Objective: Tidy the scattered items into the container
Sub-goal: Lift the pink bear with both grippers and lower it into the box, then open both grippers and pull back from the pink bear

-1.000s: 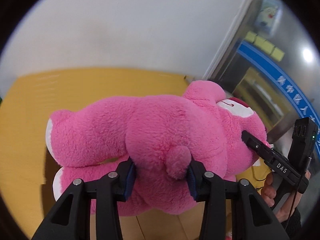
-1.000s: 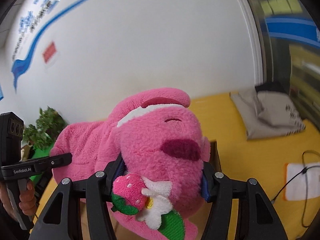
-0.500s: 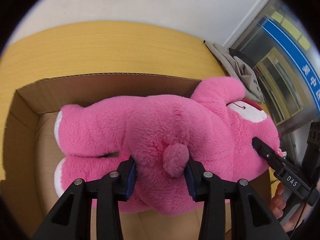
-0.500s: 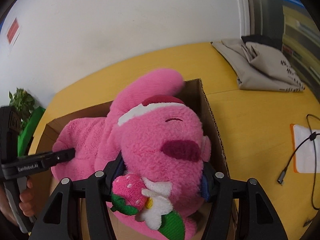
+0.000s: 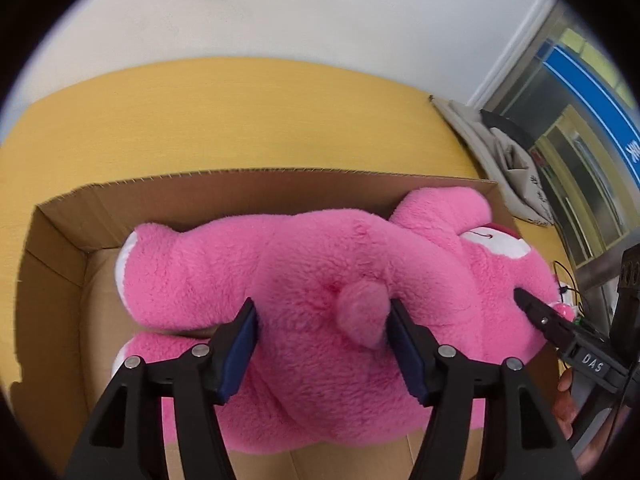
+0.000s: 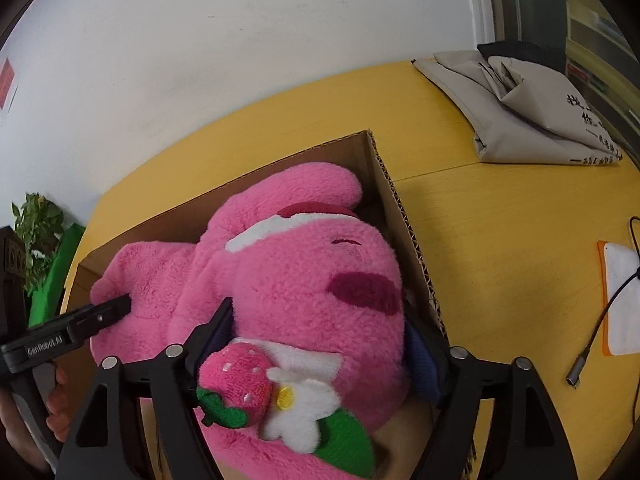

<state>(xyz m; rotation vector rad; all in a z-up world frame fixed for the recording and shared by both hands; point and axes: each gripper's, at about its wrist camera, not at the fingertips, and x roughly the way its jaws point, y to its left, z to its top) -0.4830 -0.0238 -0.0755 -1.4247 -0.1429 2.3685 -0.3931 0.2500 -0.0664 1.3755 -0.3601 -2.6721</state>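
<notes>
One pink plush bear [image 5: 320, 300] is lying on its side inside one open cardboard box [image 5: 240, 188], which is sitting on the yellow table [image 5: 240, 112]; the box is the landmark here.

Left wrist view: the left gripper [image 5: 324, 344] is straddling the bear's rump beside the small tail [image 5: 364, 312]. Its jaws have just been opening; the blue pads are standing at the fur, and whether they are pressing cannot be told for sure, though the fur is no longer looking pinched. This view is showing the bear's feet toward the box's left end and the box's long far wall. The tip of the right gripper [image 5: 524, 298] is touching the bear's head at the box's right end.

Right wrist view: the right gripper [image 6: 320, 336] is straddling the bear's head, its jaws also having just been opening, with the head between them. The left pad is at the fur, the right pad is standing slightly off. Only this view is giving the bear's face, one strawberry [image 6: 236, 384] and one white flower [image 6: 300, 408] on its chest, one folded grey cloth bag [image 6: 520, 120] beyond the box's right side, one cable [image 6: 604, 312] and one orange-edged pad [image 6: 616, 300] further right, and one green plant [image 6: 36, 224] past the box's left end. A hand [image 6: 56, 408] is holding the left gripper's handle.
</notes>
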